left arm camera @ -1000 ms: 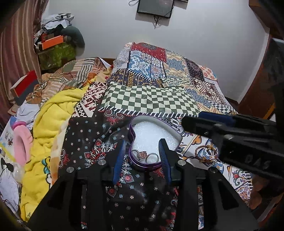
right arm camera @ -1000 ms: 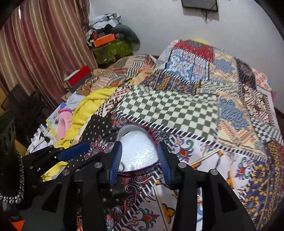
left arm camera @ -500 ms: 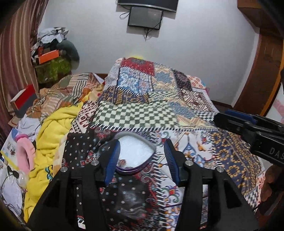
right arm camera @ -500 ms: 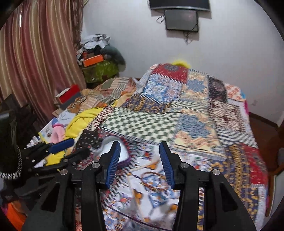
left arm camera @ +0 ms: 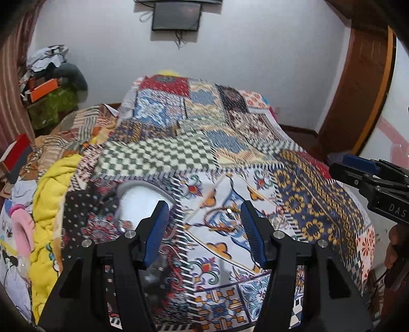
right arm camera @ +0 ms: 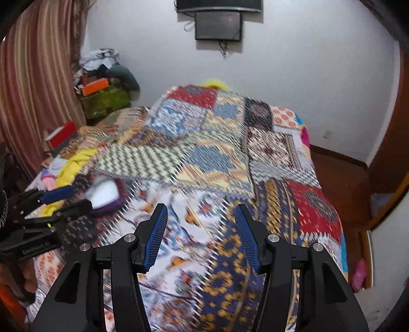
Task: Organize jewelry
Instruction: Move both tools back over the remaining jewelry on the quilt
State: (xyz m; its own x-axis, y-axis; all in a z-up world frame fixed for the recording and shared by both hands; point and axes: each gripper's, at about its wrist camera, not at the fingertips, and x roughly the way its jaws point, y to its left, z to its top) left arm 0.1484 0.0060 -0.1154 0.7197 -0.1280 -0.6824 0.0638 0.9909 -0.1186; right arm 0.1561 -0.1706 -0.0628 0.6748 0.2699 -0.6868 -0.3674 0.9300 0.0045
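- At the bottom of the left wrist view, the left gripper (left arm camera: 204, 229) has its blue-padded fingers spread wide with nothing between them, above the white floral patch of the patchwork quilt (left arm camera: 230, 158).
- Just left of its left finger lies the heart-shaped box (left arm camera: 139, 196), blurred; its contents cannot be made out.
- The right gripper (right arm camera: 199, 229), at the bottom of the right wrist view, is likewise wide open and empty, over quilt that is heavily smeared.
- In that view the box (right arm camera: 104, 194) sits at middle left, beside the tips of the left gripper entering from the left edge.
- The right gripper's tips enter the left wrist view at the right edge, well apart from the box.
- The quilt's middle and far half are open; its right edge drops to a brown floor (right arm camera: 340, 173).
- At the left of the frame, a yellow blanket (left arm camera: 51, 194) and a pink item (left arm camera: 21, 229) crowd the bed's edge.
- Further back at upper left stands a pile of clothes and boxes (left arm camera: 51, 84) by a striped curtain (right arm camera: 33, 89).
- A dark screen (left arm camera: 176, 19) hangs on the far wall.
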